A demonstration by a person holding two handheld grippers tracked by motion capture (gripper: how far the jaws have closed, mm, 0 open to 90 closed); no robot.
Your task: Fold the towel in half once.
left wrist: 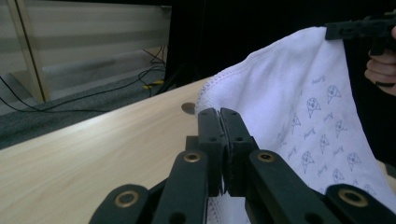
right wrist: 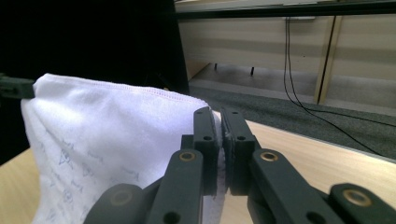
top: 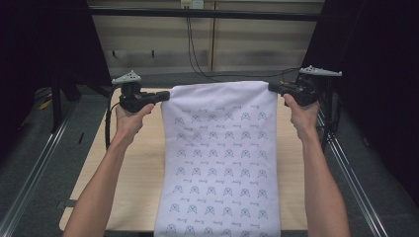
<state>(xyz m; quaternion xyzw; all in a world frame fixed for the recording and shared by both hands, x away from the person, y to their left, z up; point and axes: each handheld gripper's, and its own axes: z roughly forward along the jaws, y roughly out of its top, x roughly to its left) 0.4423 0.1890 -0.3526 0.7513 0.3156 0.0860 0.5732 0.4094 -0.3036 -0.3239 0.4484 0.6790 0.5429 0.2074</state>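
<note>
A white towel printed with rows of small blue marks lies lengthwise down the middle of the light wooden bench. Its near end hangs over the bench edge closest to the person, and its far end is lifted off the surface and stretched level between the two tongs.

The left tongs grip the far left corner of the towel. In the left gripper view the two black jaws are pressed together with the stitched hem of the cloth caught between them, and the towel rises from there toward the other tongs at the upper right, where fingers of the right hand show beside them.

The right tongs grip the far right corner. In the right gripper view the jaws are likewise closed on the towel's edge, with the cloth spreading away to the left, its hem running across the top.

Both forearms reach in from the near side, one on each side of the towel. A round hole in the bench top sits just beside the left corner of the cloth.
</note>
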